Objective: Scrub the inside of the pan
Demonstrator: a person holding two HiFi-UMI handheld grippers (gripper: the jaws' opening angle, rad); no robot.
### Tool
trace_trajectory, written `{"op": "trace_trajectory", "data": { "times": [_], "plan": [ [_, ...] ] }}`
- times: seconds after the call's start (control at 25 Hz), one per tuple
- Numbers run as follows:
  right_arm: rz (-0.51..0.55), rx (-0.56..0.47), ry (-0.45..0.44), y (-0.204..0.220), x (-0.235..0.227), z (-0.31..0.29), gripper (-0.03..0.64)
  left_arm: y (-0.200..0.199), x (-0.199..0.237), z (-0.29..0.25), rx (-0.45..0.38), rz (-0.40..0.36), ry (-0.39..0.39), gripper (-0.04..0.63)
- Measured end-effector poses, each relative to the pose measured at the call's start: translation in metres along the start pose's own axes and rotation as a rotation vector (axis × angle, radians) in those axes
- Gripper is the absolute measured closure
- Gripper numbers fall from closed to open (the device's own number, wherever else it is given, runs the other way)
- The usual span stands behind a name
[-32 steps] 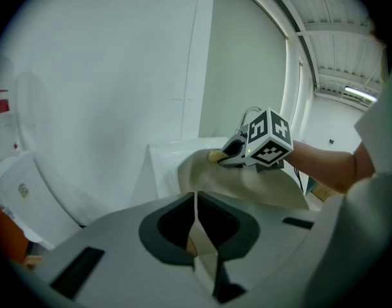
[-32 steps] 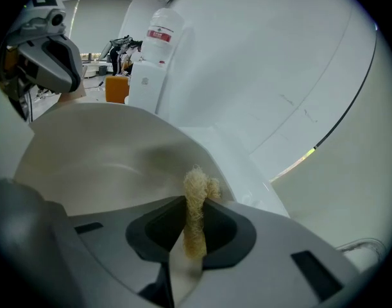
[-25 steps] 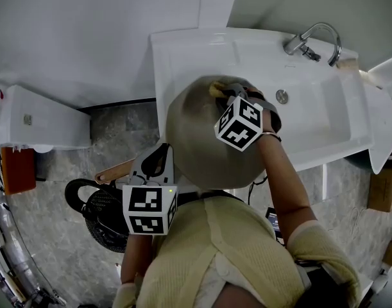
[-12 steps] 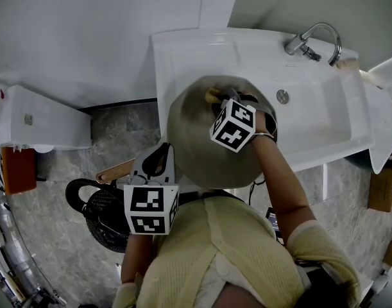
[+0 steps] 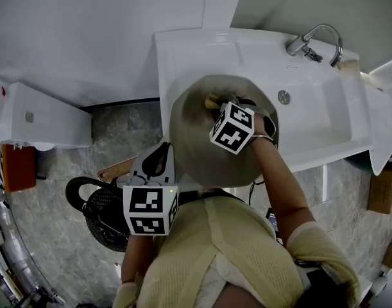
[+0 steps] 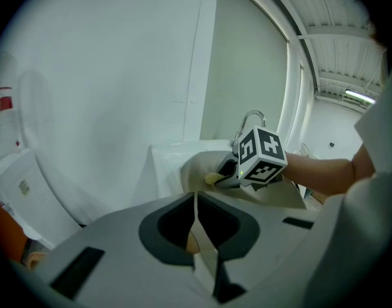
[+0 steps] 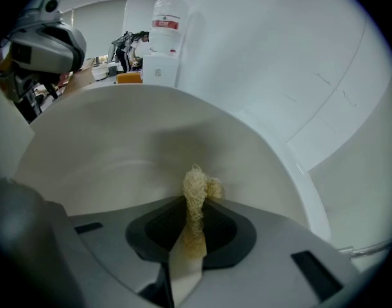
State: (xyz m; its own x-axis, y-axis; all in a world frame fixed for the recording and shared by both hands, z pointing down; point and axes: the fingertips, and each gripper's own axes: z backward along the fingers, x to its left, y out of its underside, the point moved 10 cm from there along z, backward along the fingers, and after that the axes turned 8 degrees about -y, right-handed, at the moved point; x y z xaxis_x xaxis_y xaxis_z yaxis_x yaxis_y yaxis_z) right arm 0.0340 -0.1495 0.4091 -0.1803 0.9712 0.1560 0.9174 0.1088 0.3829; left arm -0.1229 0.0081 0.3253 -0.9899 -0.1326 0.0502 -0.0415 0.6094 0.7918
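The pan (image 5: 196,147), round with a beige inside, is tilted over the white sink (image 5: 311,111). Its wooden handle (image 5: 115,170) sticks out to the lower left, and my left gripper (image 5: 158,163) is shut on it. In the left gripper view the jaws (image 6: 196,239) meet on a brown sliver of that handle, with the pan (image 6: 197,172) beyond. My right gripper (image 5: 219,104) reaches inside the pan, shut on a pale fibrous scrubber (image 5: 212,99). In the right gripper view the scrubber (image 7: 197,194) pokes out past the gripper (image 7: 190,233) against the pan's inner wall (image 7: 119,146).
A chrome faucet (image 5: 314,40) stands at the sink's back right, with a drain fitting (image 5: 283,97) beside the pan. A white box (image 5: 42,117) stands left of the sink. A black basket (image 5: 99,210) lies on the stone floor. A water dispenser (image 7: 163,37) shows far off.
My right gripper and the scrubber have slid a little left and toward me across the pan's inside. The left gripper and the handle have stayed still.
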Motion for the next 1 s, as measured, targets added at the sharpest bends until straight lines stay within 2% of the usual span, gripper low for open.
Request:
{"op": "trace_trajectory", "data": {
  "times": [0.72, 1.0],
  "plan": [
    [0.016, -0.04, -0.088, -0.015, 0.031, -0.001, 0.539, 0.009, 0.0, 0.008, 0.005, -0.012, -0.001, 0.525],
    [0.058, -0.061, -0.129, -0.023, 0.047, -0.001, 0.538, 0.012, 0.0, 0.011, 0.007, -0.016, 0.0, 0.525]
  ]
}}
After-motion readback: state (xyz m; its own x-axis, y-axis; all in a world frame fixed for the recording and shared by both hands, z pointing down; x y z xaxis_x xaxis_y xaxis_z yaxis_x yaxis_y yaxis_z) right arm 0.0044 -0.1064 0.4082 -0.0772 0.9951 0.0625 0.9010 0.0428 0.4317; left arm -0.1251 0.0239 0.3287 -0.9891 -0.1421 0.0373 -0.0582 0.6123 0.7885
